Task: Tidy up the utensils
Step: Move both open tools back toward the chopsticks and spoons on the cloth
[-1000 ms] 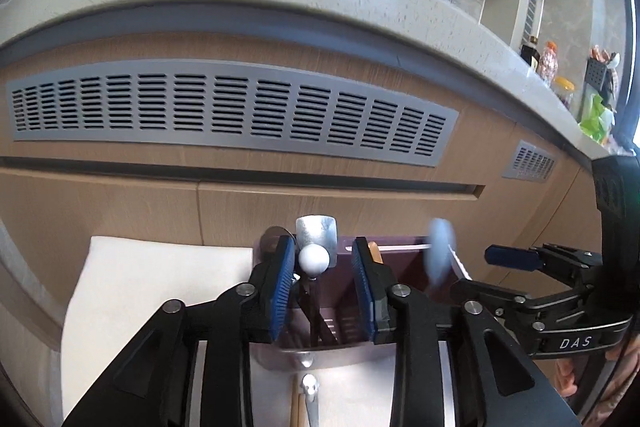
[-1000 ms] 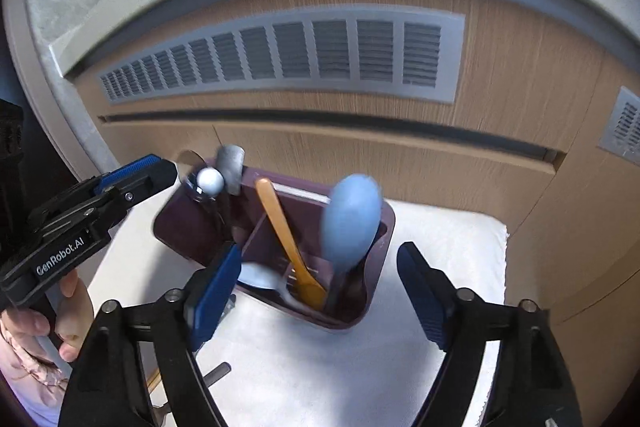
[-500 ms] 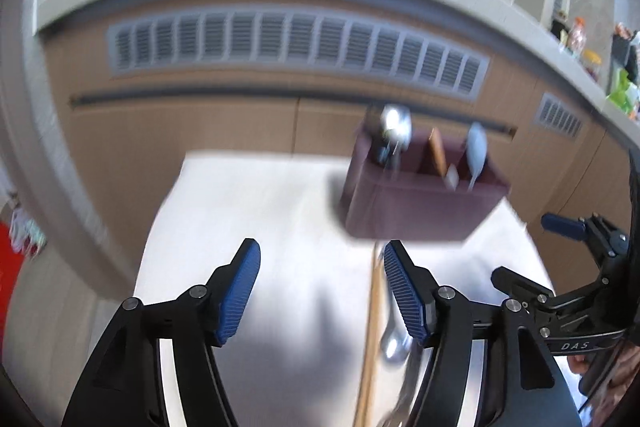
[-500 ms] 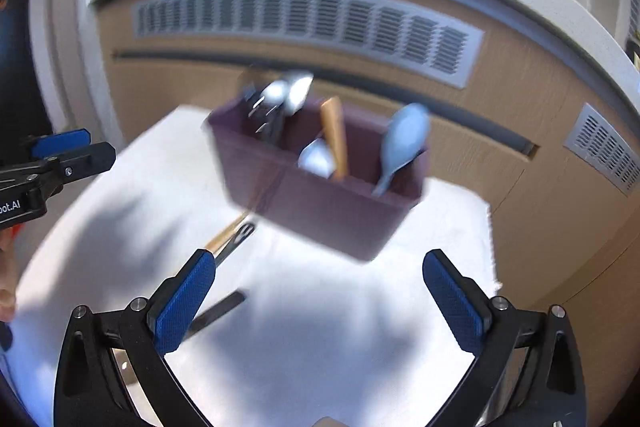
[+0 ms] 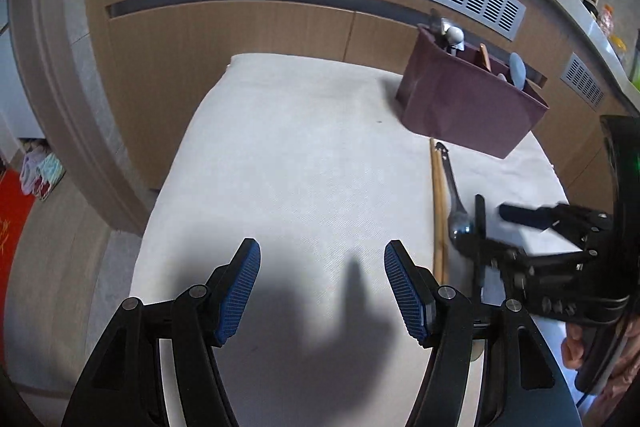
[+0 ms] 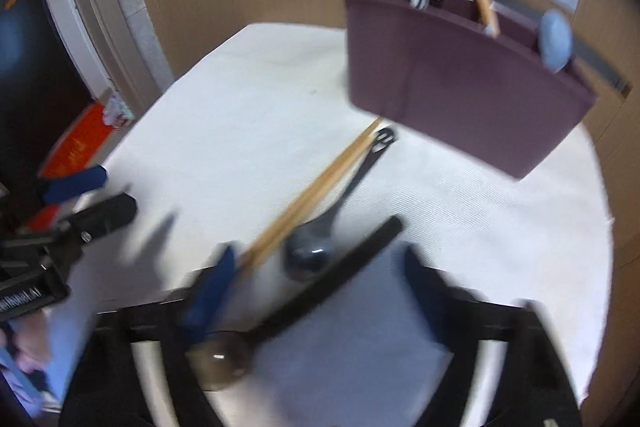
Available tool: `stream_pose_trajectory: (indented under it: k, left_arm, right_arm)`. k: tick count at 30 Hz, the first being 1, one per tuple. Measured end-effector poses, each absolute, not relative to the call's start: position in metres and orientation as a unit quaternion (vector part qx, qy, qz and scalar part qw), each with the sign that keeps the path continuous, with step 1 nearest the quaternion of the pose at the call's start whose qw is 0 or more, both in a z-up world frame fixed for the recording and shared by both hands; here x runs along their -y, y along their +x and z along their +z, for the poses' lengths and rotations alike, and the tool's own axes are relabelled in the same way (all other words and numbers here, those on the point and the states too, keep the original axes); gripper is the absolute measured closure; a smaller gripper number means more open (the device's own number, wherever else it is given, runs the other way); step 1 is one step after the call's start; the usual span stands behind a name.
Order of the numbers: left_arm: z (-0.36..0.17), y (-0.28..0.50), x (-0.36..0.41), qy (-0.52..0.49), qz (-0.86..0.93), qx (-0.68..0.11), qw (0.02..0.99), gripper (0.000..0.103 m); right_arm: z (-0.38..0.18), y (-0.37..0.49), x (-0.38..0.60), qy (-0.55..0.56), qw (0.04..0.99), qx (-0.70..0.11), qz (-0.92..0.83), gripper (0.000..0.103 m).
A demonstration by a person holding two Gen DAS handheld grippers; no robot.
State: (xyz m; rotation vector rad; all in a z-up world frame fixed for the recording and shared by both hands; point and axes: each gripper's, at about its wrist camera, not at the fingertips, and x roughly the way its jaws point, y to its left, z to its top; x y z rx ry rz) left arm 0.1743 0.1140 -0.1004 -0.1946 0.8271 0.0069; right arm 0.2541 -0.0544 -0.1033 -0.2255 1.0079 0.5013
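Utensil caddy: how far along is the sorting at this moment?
Done: the purple caddy already holds a blue spoon, a wooden handle and metal pieces. In hand: nothing; the left tool is open over bare cloth, and the right tool, jaws just narrowing, straddles the black-handled ladle without gripping. Left: the ladle, chopsticks and dark spoon on the white cloth.

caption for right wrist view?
Right gripper open over black-handled spoon, beside chopsticks and dark spoon.

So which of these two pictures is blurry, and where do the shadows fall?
Right wrist view: motion-smeared, worst on the right gripper and black ladle. Left wrist view: sharp, with dark shadows on the white cloth ahead of the left gripper.
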Motion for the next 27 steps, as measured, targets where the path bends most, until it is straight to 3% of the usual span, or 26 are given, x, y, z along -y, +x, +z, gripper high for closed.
stream_pose_trajectory:
  k: [1,5,13,21,27]
  left_arm:
    - [-0.101,0.174,-0.115,-0.096,0.004,-0.402,0.911,0.038]
    - [-0.104,0.173,-0.12,-0.103,0.005,-0.404,0.909,0.037]
    - [-0.111,0.172,-0.118,-0.108,-0.007,-0.411,0.905,0.037]
    - [-0.111,0.173,-0.113,-0.107,-0.013,-0.417,0.902,0.037]
    - [-0.111,0.176,-0.101,-0.096,-0.034,-0.423,0.9,0.037]
  right_arm:
    - [-0.105,0.253,0.051,-0.107,0.835,-0.484,0.239,0.066]
    - [-0.107,0.248,0.043,-0.099,0.834,-0.487,0.24,0.079]
    - [-0.115,0.246,0.031,-0.067,0.802,-0.541,0.246,0.091]
    - [-0.114,0.249,0.015,-0.113,0.817,-0.515,0.233,0.091]
    - [-0.115,0.241,0.041,-0.137,0.805,-0.532,0.223,0.098]
